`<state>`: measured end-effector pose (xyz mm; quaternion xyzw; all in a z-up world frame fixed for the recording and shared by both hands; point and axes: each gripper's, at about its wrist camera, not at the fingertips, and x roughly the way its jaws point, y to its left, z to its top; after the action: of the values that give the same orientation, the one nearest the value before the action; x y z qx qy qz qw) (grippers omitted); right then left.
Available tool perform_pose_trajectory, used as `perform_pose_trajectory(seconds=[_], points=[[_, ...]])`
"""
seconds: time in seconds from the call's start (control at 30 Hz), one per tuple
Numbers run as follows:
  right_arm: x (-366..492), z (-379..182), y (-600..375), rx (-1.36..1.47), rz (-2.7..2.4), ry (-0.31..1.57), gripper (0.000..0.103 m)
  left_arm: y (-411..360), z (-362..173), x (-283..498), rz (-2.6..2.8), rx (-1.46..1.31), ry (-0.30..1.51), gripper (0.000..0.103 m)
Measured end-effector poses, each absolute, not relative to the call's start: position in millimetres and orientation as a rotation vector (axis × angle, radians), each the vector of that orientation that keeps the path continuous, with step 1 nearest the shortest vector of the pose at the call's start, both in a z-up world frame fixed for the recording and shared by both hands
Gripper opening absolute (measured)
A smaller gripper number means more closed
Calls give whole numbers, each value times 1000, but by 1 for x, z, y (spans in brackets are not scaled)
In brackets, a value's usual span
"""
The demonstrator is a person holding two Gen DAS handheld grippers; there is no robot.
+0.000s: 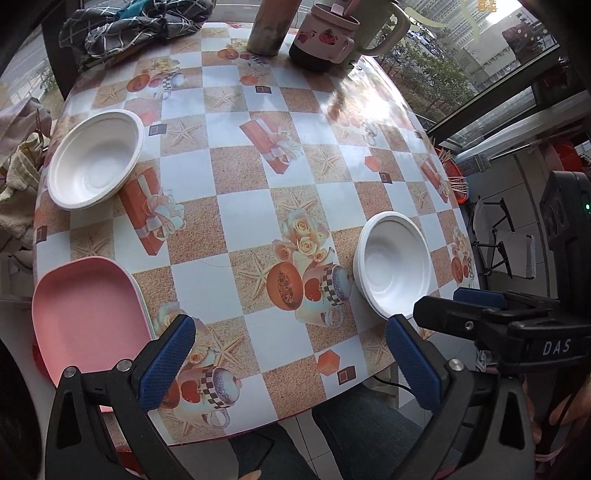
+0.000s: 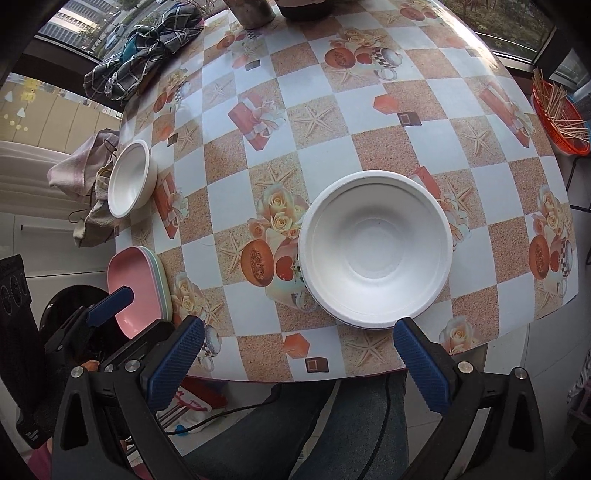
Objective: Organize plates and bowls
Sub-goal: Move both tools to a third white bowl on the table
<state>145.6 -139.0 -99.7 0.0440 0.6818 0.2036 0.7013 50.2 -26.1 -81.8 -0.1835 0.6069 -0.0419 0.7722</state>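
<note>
Left wrist view: left tongs (image 1: 288, 363) stand released, blue pads spread wide with nothing between them, above the near edge of the counter (image 1: 236, 206), which carries a checked cloth printed with starfish, fruit and gift boxes. A stack of pink plates (image 1: 88, 317) lies at the near left corner, just beside the left pad. One white bowl (image 1: 96, 160) sits near the left edge, well apart from a second white bowl (image 1: 393, 264) near the right edge. The right tongs (image 1: 439, 314) enter from the right, just beside that second bowl. At the far edge stand a brown cylinder (image 1: 267, 26) and a lidded mug (image 1: 321, 37); a dark checked cloth (image 1: 133, 26) lies at the far left.

Right wrist view: right tongs (image 2: 299, 363) are likewise released, pads wide apart and empty, above the near edge of the counter (image 2: 332, 110). The nearer white bowl (image 2: 376, 249), apparently stacked on another, sits upright just beyond the pads, not touched. The other white bowl (image 2: 129, 179) is at the left edge. The pink plates (image 2: 138, 288), with paler ones beneath, lie at the near left, the left tongs (image 2: 110, 304) over them. An orange basket of sticks (image 2: 559, 118) stands off the right edge.
</note>
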Motion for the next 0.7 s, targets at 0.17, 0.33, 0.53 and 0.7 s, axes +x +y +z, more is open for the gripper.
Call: perform_pose_trajectory(seconds=[0.17, 0.33, 0.53, 0.7], points=[[149, -98, -124, 83, 469, 1533, 103, -5, -85, 48, -7, -412, 1347, 103], [159, -90, -101, 67, 502, 1522, 103, 28, -92, 49, 103, -447, 1358, 103], [174, -89, -68, 24, 534, 1527, 103, 65, -86, 53, 160, -497, 1339, 103], [188, -98, -42, 13, 540, 1558, 103, 98, -70, 63, 241, -492, 1281, 103]])
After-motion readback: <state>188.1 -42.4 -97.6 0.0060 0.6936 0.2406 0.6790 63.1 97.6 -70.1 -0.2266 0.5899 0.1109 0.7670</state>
